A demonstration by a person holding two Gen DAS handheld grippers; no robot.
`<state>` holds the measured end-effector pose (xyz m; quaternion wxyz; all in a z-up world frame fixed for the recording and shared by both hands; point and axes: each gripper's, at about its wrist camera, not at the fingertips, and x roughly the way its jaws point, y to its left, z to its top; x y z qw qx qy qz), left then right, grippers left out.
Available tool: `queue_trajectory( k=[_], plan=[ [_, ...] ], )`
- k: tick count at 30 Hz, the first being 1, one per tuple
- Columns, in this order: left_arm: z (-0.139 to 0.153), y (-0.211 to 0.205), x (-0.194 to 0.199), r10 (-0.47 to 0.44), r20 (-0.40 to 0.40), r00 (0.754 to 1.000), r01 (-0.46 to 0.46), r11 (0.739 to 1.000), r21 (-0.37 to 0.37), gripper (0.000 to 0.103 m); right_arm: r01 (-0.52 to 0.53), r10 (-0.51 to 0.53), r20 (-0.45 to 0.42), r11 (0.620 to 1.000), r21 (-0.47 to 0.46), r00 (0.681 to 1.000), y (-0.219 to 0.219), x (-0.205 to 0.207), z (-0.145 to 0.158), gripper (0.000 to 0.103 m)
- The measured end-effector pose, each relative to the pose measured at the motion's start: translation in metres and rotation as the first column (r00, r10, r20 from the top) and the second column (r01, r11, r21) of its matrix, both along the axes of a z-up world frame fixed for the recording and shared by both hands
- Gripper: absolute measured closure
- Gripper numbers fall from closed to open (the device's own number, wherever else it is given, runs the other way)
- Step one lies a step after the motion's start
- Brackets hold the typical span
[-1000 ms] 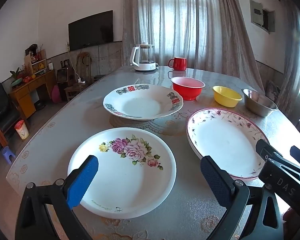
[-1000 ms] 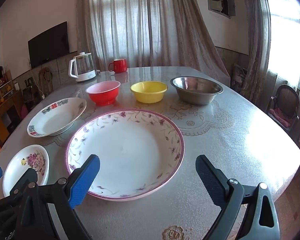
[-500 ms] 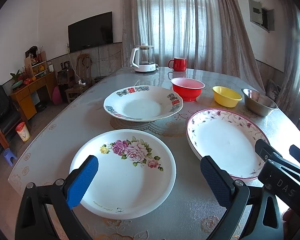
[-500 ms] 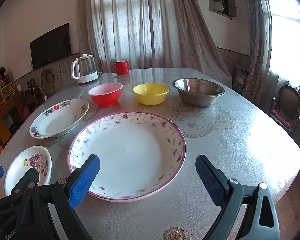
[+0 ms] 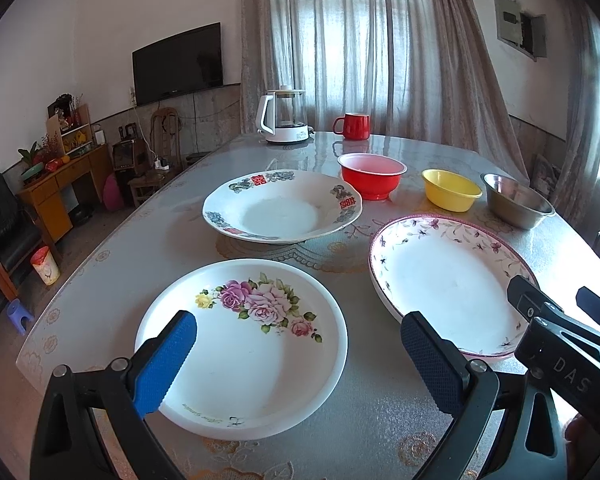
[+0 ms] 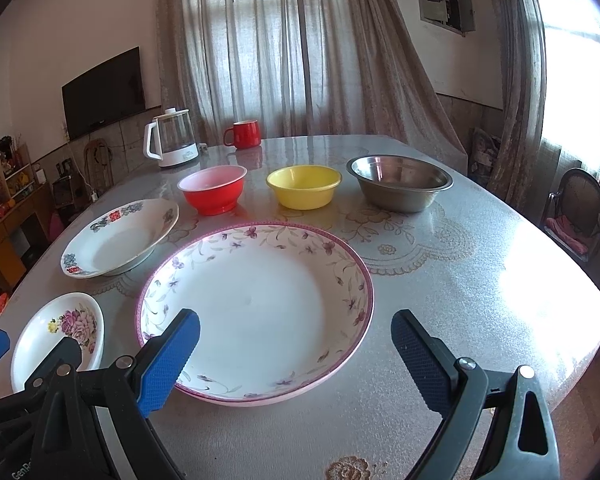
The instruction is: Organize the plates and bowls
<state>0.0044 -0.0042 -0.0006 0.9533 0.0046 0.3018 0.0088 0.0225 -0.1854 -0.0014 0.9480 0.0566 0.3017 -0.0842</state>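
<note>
My left gripper [image 5: 298,354] is open above the near part of a white plate with pink roses [image 5: 244,344]. My right gripper [image 6: 296,354] is open above the near edge of a large plate with a purple floral rim [image 6: 256,308]. A deep plate with red and blue marks [image 5: 282,206] lies behind the rose plate. Behind the plates stand a red bowl [image 6: 213,189], a yellow bowl [image 6: 304,186] and a steel bowl [image 6: 400,182] in a row. All rest apart on the table.
A glass kettle [image 6: 172,143] and a red mug [image 6: 244,134] stand at the table's far end [image 6: 320,144]. A chair [image 6: 576,216] stands to the right of the table. A cabinet [image 5: 64,188] and a small stool [image 5: 20,316] stand on the floor to the left.
Both grippers have drifted slightly; the views shifted a little. Nothing on the table has moved and both grippers stay open.
</note>
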Motion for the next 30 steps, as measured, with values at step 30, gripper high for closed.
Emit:
queue_trajectory(
  k=[30],
  plan=[
    [-0.001,-0.013,0.009,-0.036,-0.026,0.999,0.036,0.999,0.013,0.000,-0.001,0.001,-0.009,0.999,0.036,1.000,-0.016,0.002,-0.007,0.004]
  ],
)
